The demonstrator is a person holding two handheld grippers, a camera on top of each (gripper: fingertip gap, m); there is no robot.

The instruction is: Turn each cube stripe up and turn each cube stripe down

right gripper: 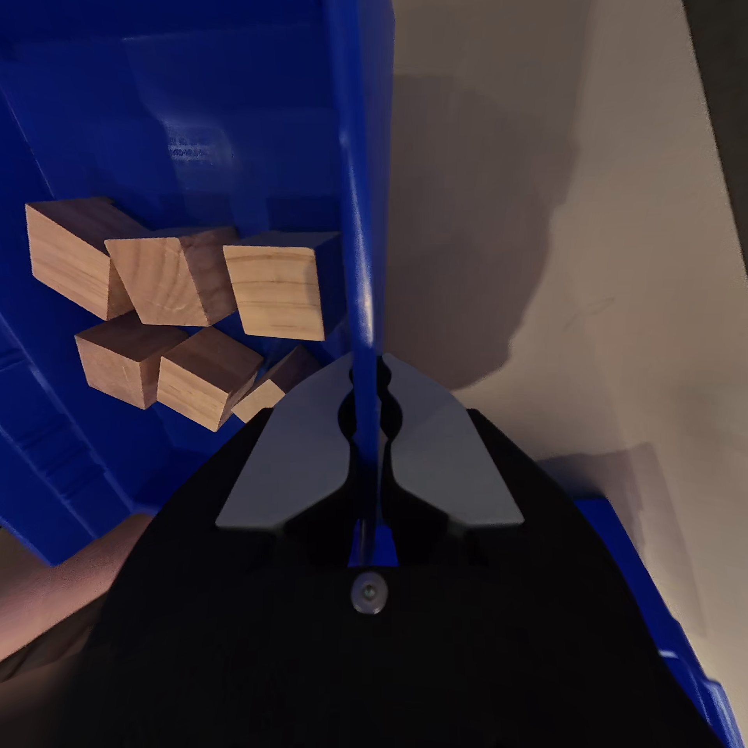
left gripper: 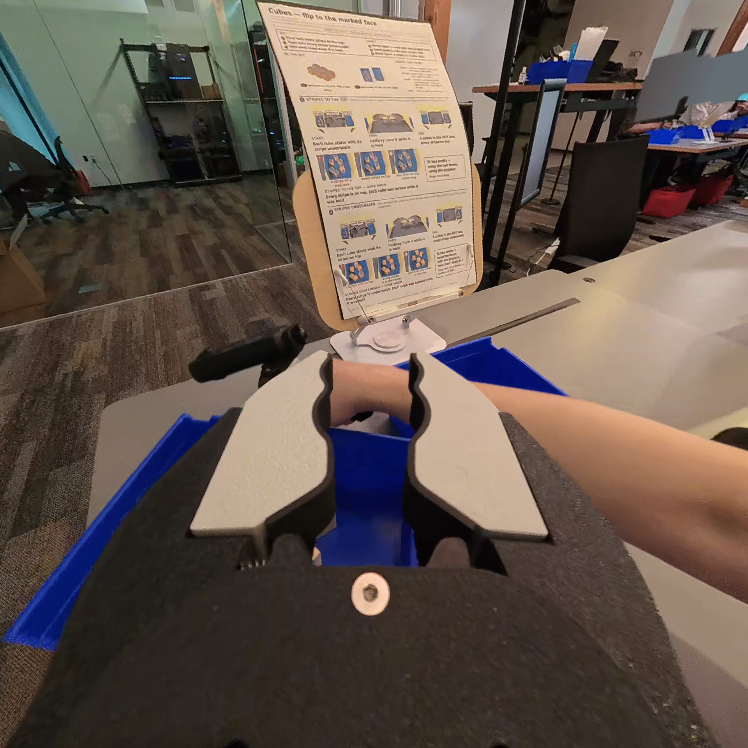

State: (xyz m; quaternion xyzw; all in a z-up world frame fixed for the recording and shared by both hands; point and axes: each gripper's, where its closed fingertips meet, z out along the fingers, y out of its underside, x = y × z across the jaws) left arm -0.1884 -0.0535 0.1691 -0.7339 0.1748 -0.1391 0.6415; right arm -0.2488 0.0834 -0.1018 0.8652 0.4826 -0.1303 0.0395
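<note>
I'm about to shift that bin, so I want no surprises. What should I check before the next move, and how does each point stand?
1. Right gripper clamped on the blue bin wall: ok, fingers closed on it.
2. Wooden cubes inside the bin: ok, six visible in a cluster.
3. Stripe faces readable: cannot tell, no stripe shows.
4. Left gripper free: ok, open and holding nothing.
5. Left gripper's path: not ok, the person's forearm crosses right ahead of it.
6. Second blue bin ready: cannot tell, mostly hidden.
</note>
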